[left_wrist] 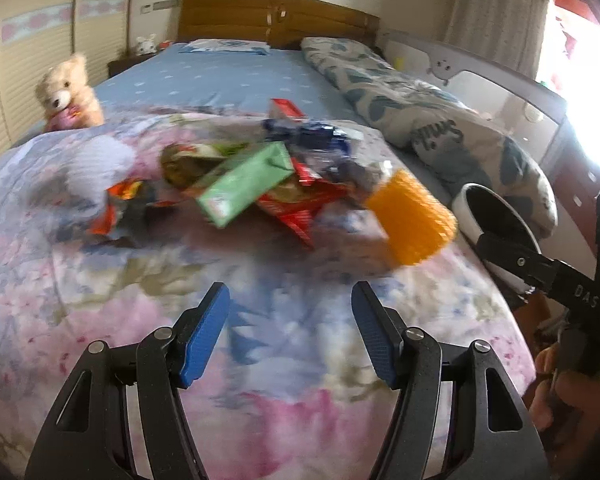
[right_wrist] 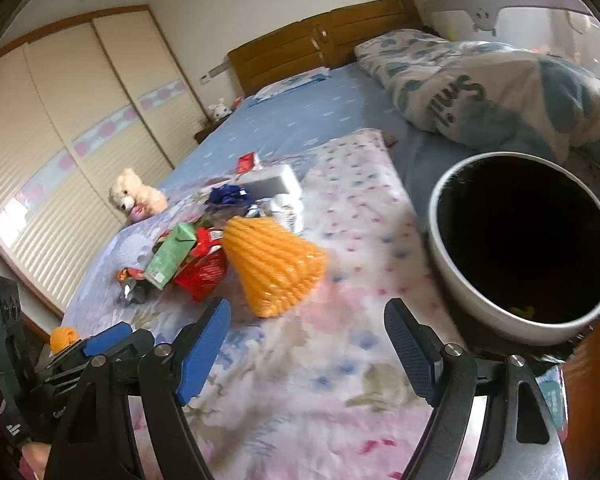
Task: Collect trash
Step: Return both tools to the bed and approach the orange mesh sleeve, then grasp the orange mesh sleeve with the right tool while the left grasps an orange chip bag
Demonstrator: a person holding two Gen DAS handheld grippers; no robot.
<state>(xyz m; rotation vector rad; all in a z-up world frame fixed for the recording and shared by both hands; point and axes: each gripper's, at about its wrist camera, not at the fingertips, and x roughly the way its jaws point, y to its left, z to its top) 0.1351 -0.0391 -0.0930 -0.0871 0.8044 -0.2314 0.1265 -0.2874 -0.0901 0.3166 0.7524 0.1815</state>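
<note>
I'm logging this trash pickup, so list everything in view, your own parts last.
Foam net sleeve: one, orange, on the floral quilt beside the pile.
Carton: one, green, lying on the pile.
Wrappers: several, mostly red, under the carton.
Bin: one, white with a dark inside, at the bed's right edge.
Teddy bear: one, cream, far left on the bed.
Floral quilt: one, pink and blue, covering the near bed.
Left tool: open, empty.
Right tool: open, empty.

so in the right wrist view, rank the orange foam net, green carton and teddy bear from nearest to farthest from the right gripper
1. orange foam net, just ahead of the right gripper, centre
2. green carton, further left in the trash pile
3. teddy bear, far left, at the quilt's edge
</note>
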